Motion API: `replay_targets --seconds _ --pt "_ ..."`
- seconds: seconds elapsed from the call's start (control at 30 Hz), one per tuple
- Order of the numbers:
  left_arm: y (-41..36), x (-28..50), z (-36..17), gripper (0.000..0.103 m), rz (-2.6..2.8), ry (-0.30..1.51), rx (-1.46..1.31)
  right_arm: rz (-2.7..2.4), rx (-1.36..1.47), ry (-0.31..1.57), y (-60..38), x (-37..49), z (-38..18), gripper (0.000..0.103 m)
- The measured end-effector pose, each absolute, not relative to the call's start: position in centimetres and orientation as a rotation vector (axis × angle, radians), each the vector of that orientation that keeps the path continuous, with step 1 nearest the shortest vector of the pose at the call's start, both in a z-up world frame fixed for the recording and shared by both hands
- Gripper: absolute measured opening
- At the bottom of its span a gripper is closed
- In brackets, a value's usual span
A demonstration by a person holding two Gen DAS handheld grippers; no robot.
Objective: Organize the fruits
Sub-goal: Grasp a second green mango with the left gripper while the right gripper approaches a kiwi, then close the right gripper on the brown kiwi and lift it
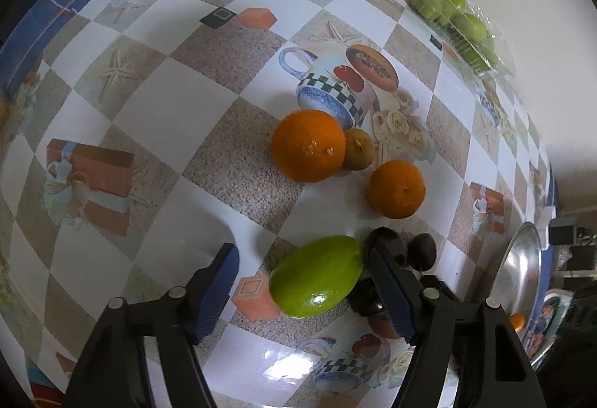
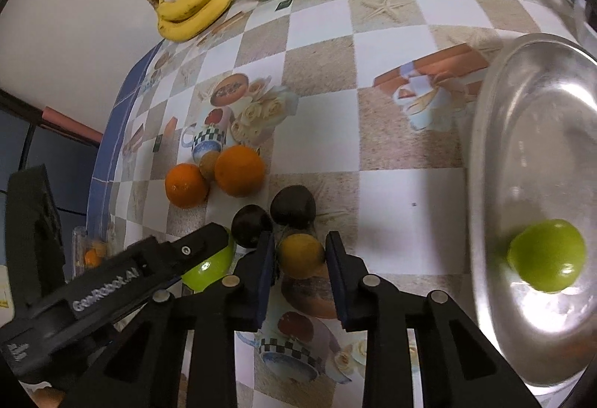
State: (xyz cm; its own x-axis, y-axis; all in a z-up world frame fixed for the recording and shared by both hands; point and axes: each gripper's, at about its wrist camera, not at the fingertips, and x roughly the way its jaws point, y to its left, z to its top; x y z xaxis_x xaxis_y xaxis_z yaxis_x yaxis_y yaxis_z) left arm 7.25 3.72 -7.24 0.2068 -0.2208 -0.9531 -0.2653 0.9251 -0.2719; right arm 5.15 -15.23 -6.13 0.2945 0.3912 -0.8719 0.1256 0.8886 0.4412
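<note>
Green mango (image 1: 316,276) lies on the counter (image 1: 179,117) between my open left claw (image 1: 304,260), long axis slanting across the gap. From the right wrist, my right claw (image 2: 300,253) straddles a yellow-brown fruit (image 2: 301,256), not yet squeezing; the metal tray (image 2: 496,154) waits rightward.

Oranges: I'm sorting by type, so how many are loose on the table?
2. The larger orange touches a small brown fruit; the smaller orange lies apart, nearer the dark fruits. Others may be hidden outside these views.
</note>
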Motion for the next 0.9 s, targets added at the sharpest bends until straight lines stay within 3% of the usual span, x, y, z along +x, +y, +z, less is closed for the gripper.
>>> replay_targets --seconds 0.1,0.63,0.9 --pt "3.4 7.2 -7.3 0.053 -0.014 1.383 -0.452 0.183 0.474 1.263 -15.7 5.0 -5.5 0.029" --pt "4.1 7.0 -3.7 0.052 -0.018 1.254 -0.464 0.194 0.501 1.184 -17.4 4.1 -2.2 0.025" --pt "4.5 6.8 -3.9 0.052 0.022 1.259 -0.486 0.106 0.462 1.211 -19.3 4.5 -3.3 0.025"
